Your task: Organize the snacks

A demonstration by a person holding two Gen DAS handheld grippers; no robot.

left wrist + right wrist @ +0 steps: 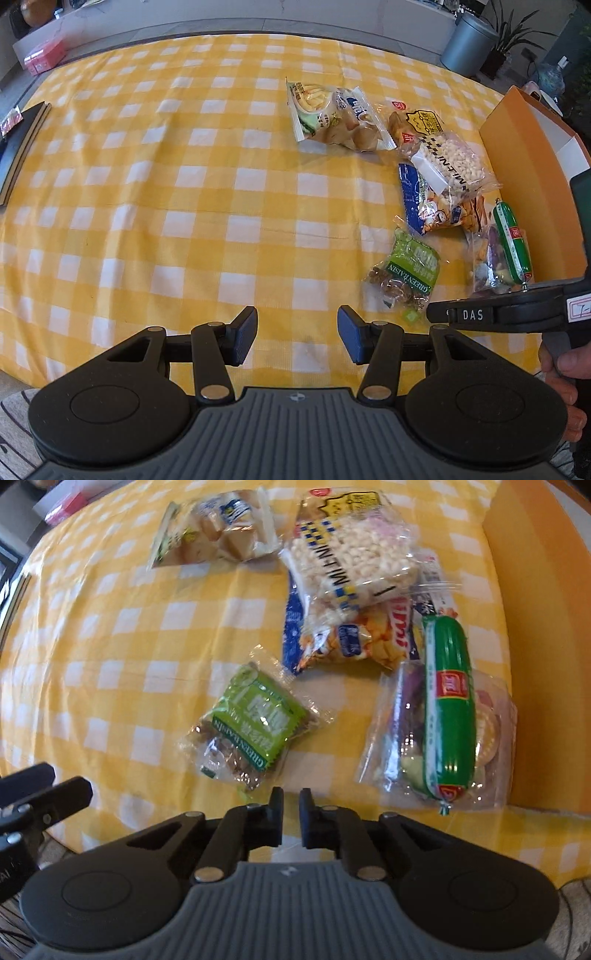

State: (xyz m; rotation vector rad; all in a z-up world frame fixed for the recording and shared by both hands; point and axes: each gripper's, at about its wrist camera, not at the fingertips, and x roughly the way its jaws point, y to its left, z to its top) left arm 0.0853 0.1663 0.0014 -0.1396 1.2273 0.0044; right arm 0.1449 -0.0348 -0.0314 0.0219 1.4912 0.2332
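A yellow checked tablecloth (184, 184) covered the table. An orange box (524, 177) stood at the right, snack packets beside it: puffed-rice bag (354, 557), green sausage (448, 709), green raisin packet (255, 720). Left gripper (297, 334) jaws stood apart, empty. Right gripper (291, 821) jaws were together, empty, near the raisin packet.

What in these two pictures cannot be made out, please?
- Orange box interior: left wrist view, hidden by its near wall; cut off at the right edge in the right wrist view.
- Clear bag contents: partly covered by the green sausage.
- Blue packet: label hidden under the puffed rice pack.
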